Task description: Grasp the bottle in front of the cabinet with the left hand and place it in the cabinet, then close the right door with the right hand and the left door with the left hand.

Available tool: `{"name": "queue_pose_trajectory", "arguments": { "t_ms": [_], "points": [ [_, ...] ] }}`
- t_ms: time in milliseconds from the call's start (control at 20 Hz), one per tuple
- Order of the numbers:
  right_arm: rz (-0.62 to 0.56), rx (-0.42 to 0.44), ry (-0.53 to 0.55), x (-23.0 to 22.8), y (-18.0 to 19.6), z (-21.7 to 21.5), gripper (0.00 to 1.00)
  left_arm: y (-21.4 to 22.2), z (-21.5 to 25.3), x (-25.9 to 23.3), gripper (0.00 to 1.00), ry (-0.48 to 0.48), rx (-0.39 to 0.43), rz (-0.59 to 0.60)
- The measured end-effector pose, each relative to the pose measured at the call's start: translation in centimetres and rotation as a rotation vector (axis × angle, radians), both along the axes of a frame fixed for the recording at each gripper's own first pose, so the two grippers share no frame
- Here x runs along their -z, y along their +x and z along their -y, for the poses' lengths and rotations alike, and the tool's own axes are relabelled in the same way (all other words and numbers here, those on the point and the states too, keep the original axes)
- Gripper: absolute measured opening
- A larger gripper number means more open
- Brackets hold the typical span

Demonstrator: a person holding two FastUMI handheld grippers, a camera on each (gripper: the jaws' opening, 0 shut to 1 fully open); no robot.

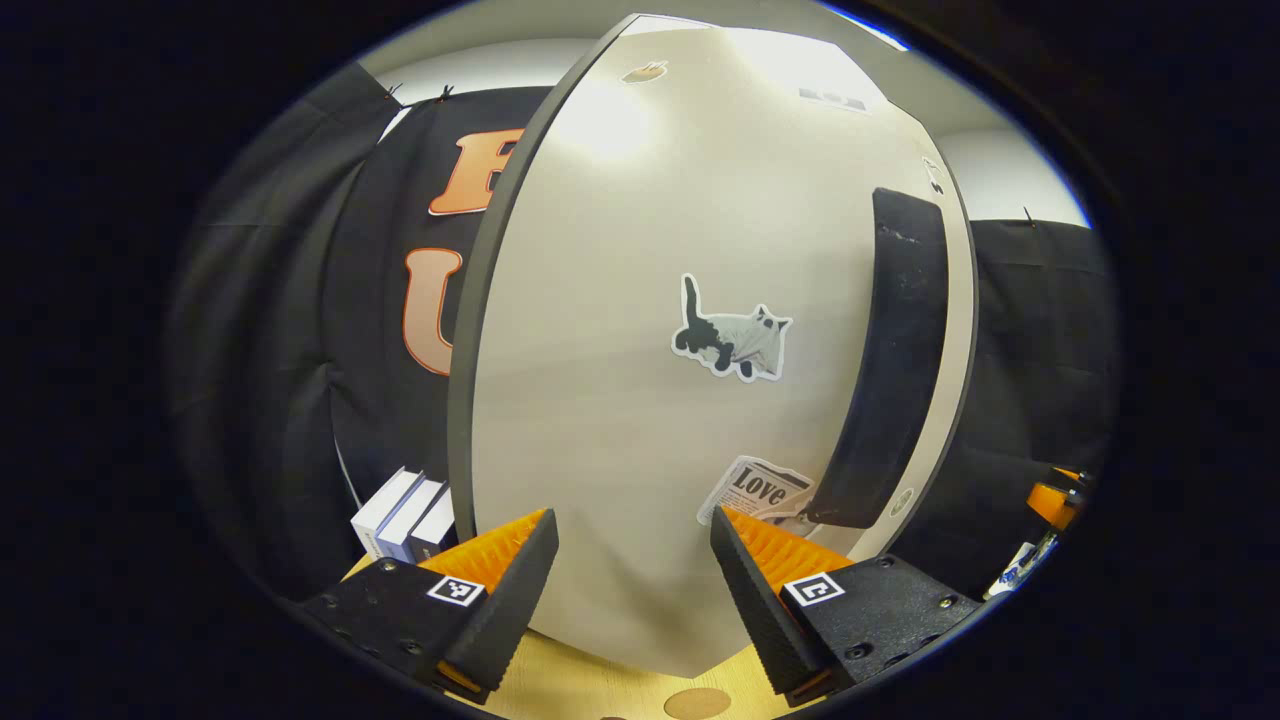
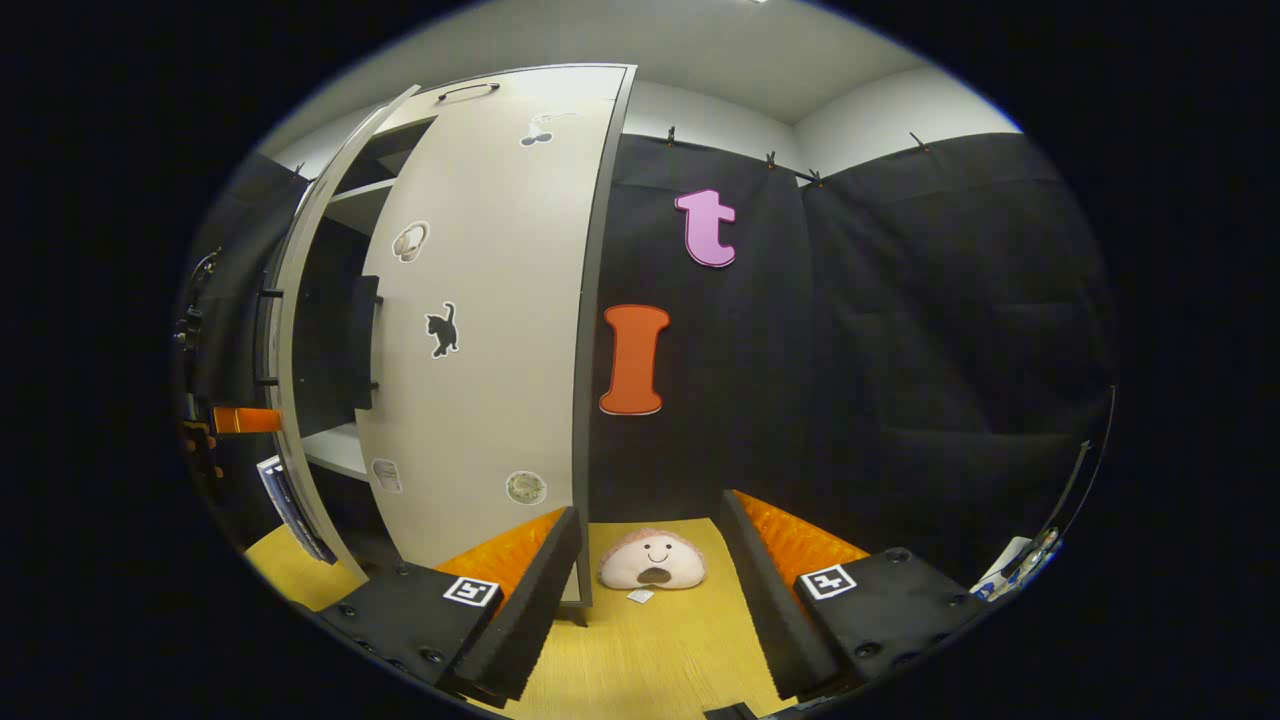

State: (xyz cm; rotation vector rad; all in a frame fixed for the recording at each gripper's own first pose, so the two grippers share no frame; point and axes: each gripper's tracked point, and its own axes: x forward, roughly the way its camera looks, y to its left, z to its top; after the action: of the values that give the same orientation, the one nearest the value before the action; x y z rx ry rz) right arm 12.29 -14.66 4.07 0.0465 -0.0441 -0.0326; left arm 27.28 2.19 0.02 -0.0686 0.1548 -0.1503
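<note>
The left gripper (image 1: pixel 632 560) hangs open-fingered close before the pale, sticker-covered left cabinet door (image 1: pixel 640 400). The right gripper (image 2: pixel 650 560) is open too, empty above the yellow wooden tabletop (image 2: pixel 660 640), beside the nearly closed right door (image 2: pixel 480 330).

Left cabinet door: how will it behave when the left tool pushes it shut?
The left door looks like a flat rigid panel, so it should swing rather than flex. Its smooth face may let the left tool slide; the handle looks safer. Probably light.
</note>
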Motion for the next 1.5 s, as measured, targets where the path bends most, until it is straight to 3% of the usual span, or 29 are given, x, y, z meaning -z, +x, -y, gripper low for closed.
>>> {"name": "queue_pose_trajectory", "arguments": {
  "t_ms": [950,1200,1500],
  "points": [
    [-0.036,-0.003,0.009,0.5,-1.7,3.0,0.94,1.2,0.9,0.3,0.94,0.023,-0.073,-0.029],
    [-0.031,-0.051,0.006,-0.6,-2.3,2.7,0.94,-3.5,0.1,-1.6,0.94,-0.009,-0.093,-0.024],
    [0.007,-0.107,0.015,-3.5,-2.9,1.2,0.93,-10.5,-3.0,-8.0,0.94,0.052,-0.133,0.065]
  ]
}}
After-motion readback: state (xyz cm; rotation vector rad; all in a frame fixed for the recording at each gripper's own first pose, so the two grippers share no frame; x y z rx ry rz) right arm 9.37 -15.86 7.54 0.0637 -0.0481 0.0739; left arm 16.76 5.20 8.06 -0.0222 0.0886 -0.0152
